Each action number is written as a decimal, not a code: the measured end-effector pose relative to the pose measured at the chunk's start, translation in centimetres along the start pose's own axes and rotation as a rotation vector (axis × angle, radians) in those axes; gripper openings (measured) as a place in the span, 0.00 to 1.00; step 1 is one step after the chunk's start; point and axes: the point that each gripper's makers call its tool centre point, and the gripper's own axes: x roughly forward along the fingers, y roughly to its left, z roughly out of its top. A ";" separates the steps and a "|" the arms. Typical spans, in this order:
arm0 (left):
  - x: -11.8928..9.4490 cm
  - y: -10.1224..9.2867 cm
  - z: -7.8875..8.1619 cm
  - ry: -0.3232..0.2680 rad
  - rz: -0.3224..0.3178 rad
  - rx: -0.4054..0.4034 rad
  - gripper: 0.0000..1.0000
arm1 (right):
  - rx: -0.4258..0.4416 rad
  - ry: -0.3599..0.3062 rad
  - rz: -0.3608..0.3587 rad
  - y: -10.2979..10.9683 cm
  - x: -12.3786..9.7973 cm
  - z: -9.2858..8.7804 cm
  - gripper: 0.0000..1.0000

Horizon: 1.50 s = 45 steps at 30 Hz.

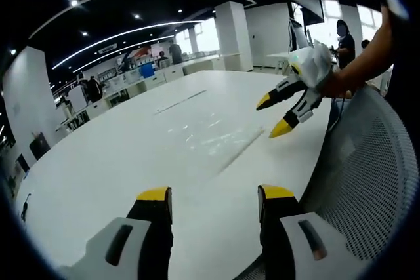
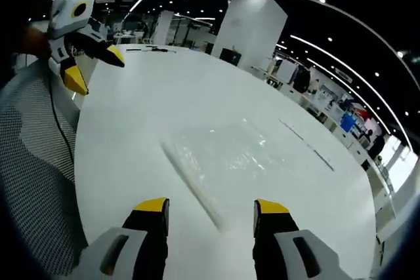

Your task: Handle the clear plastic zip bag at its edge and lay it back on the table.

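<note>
A clear plastic zip bag (image 1: 210, 137) lies flat on the white table (image 1: 98, 168), its zip edge running diagonally toward the table's near side. In the right gripper view the same bag (image 2: 230, 152) spreads just ahead of my right gripper (image 2: 211, 209), which is open and empty above the zip edge. My left gripper (image 1: 215, 196) is open too, hovering short of the bag. The right gripper (image 1: 275, 115) appears in the left gripper view, open above the table edge. The left gripper (image 2: 95, 69) appears far left in the right gripper view, open.
A grey mesh chair back (image 1: 367, 181) stands at the table's near edge, also seen as mesh chair (image 2: 33, 162) with a black cable over it. White pillars (image 2: 252, 27), desks and people stand far behind.
</note>
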 end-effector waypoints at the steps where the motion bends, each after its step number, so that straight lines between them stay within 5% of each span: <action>1: 0.0 0.0 0.2 -0.010 0.003 0.010 0.52 | 0.004 -0.004 -0.008 -0.2 -0.4 0.0 0.56; 12: -0.2 0.6 0.8 -0.051 0.012 -0.029 0.64 | 0.127 -0.084 -0.122 -2.0 -6.4 -0.3 0.78; 24: 0.1 0.6 0.9 -0.064 0.002 -0.052 0.80 | 0.235 -0.147 -0.143 0.0 -9.1 -0.7 1.00; 45: -0.1 0.9 1.7 -0.104 0.023 -0.090 0.99 | 0.257 -0.140 -0.140 0.7 -9.4 -1.8 1.00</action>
